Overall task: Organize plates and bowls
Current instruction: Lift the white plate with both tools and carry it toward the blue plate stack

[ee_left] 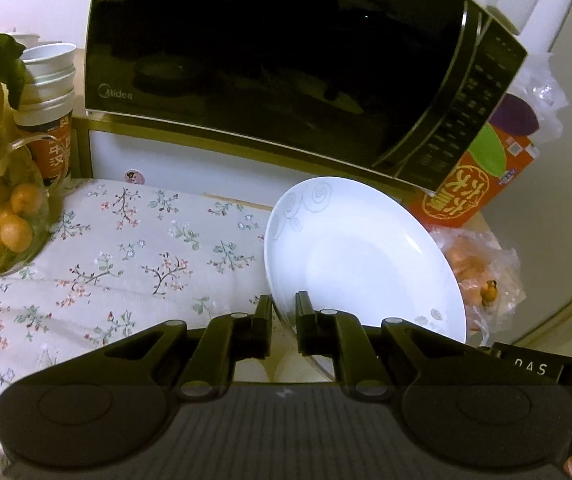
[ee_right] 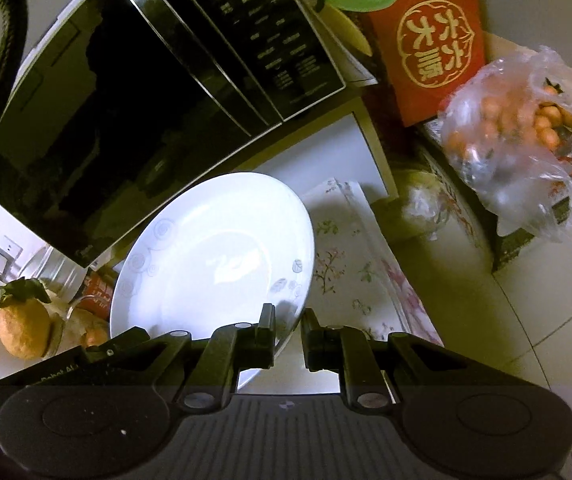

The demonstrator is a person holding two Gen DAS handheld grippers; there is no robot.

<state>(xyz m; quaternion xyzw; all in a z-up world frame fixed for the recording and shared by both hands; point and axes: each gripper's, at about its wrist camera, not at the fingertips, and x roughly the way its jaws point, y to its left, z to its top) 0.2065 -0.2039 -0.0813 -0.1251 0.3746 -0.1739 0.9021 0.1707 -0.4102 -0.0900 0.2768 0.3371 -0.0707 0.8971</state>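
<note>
A white plate (ee_left: pixel 365 256) with grey swirl patterns is held tilted above the floral tablecloth (ee_left: pixel 126 240), in front of the black microwave (ee_left: pixel 270 60). Its rim is clamped on opposite sides by the left gripper (ee_left: pixel 284 316) and the right gripper (ee_right: pixel 287 330), each with jaws narrowed onto the edge. A red box (ee_right: pixel 433 48) and a bag of oranges (ee_right: pixel 525 136) are seen to the plate's right, a jar of small oranges (ee_left: pixel 6 216) to its left.
</note>
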